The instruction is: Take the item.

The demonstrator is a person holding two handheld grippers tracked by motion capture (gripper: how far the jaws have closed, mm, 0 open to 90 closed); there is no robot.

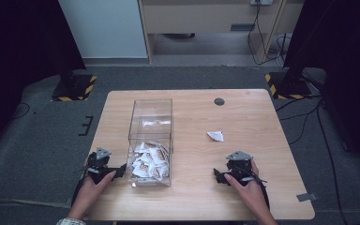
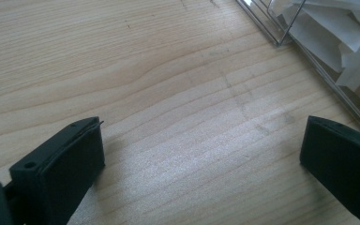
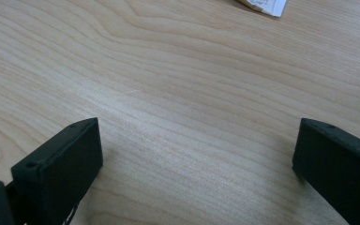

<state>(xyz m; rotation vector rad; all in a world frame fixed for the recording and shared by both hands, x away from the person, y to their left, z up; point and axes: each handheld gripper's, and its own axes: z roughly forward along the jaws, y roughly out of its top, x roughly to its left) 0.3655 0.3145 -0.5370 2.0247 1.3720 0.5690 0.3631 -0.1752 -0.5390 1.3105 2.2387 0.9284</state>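
- Down on the wooden table (image 1: 243, 112), a clear plastic box (image 1: 151, 140) stands left of the middle, its long side running away from the person.
- Inside the box, a heap of small white and brown packets (image 1: 149, 161) fills the near end; the far end holds little more than one pale scrap.
- One more packet (image 1: 215, 136) lies alone on the bare wood to the right of the box, well apart from it.
- At the near left, the left gripper (image 1: 104, 168) is held in the person's left hand (image 1: 93, 184), just beside the near left corner of the box.
- From the left gripper view, its two black jaws stand spread wide over bare wood with nothing between them; the box wall and packets show at the upper right.
- At the near right, the right gripper (image 1: 229, 173) is held in the person's right hand (image 1: 249, 187), near the loose packet but not touching it.
- From the right gripper view, its jaws are likewise spread wide and empty over the wood, with the edge of the loose packet at the top.
- A small dark round hole (image 1: 219, 101) sits in the table near the far edge.
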